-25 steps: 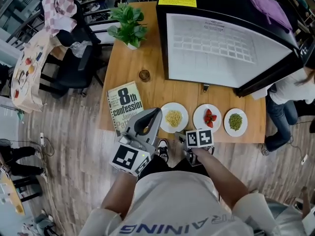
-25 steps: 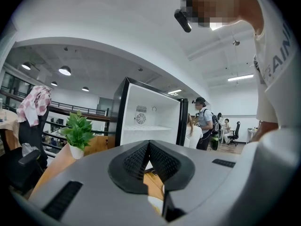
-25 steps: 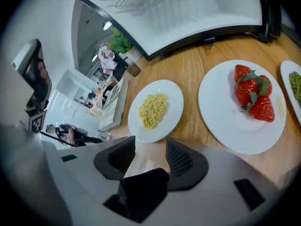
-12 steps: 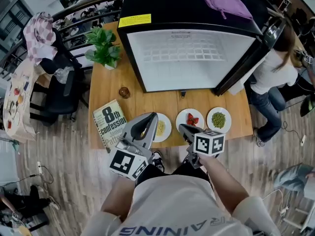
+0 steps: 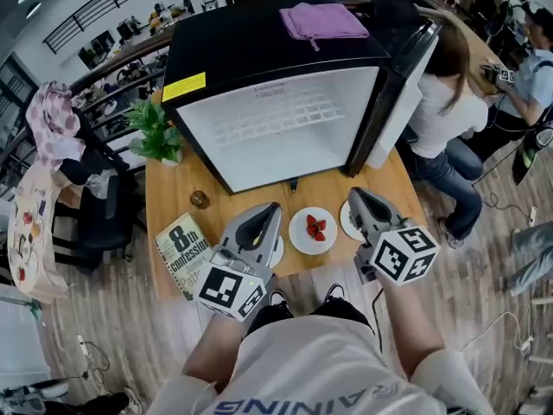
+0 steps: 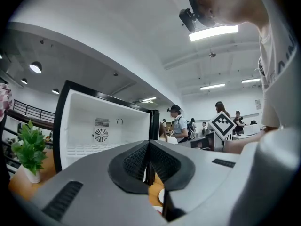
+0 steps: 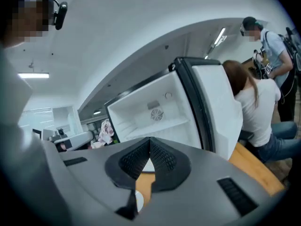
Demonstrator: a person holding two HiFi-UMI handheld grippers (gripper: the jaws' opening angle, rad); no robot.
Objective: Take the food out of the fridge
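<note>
The black fridge (image 5: 285, 119) stands on the wooden table (image 5: 168, 201) with its door (image 5: 402, 85) swung open to the right. Its white inside looks bare, also in the left gripper view (image 6: 103, 131) and the right gripper view (image 7: 155, 112). A white plate of strawberries (image 5: 313, 229) lies in front of it. My left gripper (image 5: 275, 206) is shut and empty, hovering over another plate (image 5: 278, 251) whose food it hides. My right gripper (image 5: 354, 194) is shut and empty, and covers most of a third plate (image 5: 345, 222).
A book (image 5: 179, 249) lies at the table's front left, a small brown jar (image 5: 200, 199) behind it and a potted plant (image 5: 155, 132) at the back left. A purple cloth (image 5: 321, 20) lies on the fridge. A person (image 5: 449, 119) sits by the open door.
My right gripper has risen from the table's front edge and now hangs over the rightmost plate. My left gripper moved a little up and forward. The view has tilted up towards the fridge.
</note>
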